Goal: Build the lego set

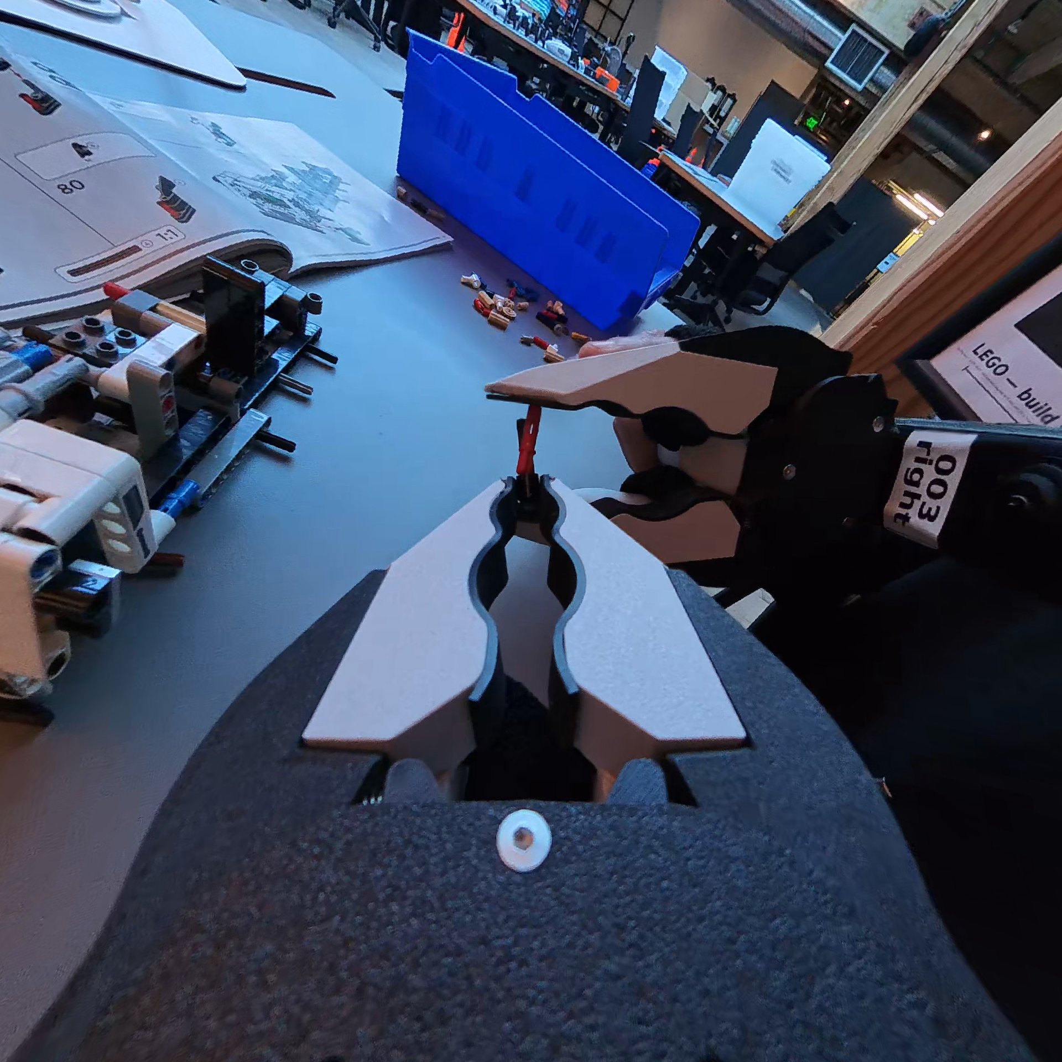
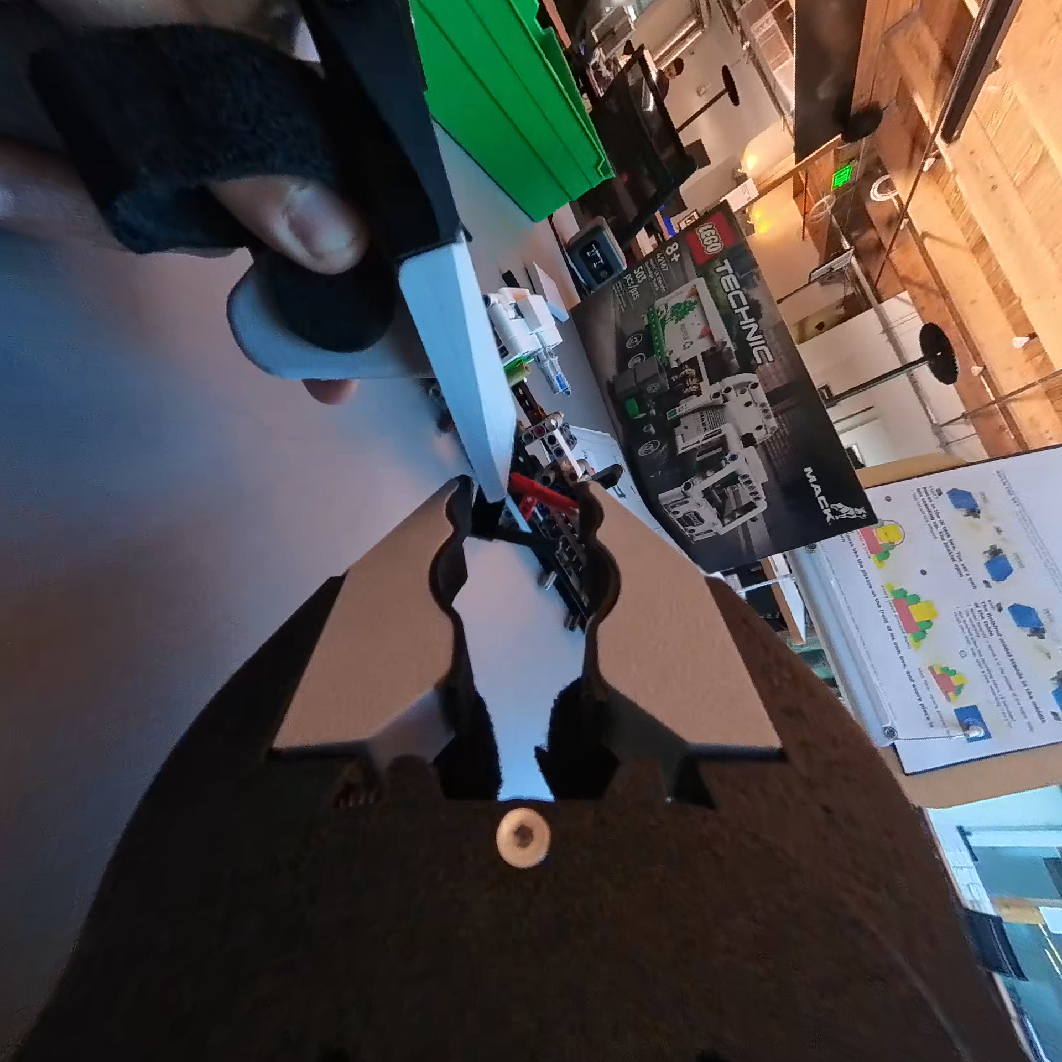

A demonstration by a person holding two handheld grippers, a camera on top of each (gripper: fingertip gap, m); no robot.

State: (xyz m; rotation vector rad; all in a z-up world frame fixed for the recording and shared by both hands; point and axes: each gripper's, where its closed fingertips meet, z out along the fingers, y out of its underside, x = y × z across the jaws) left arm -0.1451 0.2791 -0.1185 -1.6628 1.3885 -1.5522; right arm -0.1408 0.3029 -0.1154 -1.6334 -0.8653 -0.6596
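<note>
Pinching a red axle [image 1: 528, 439] upright at its base, our left gripper [image 1: 527, 485] had its fingers clenched on it above the bench [image 1: 368, 437]. Our right gripper [image 2: 523, 494] stood parted around the axle, one finger's flat side touching the axle's top. We saw the half-built model [image 1: 172, 368] to the left, beside the open booklet [image 1: 230, 189].
</note>
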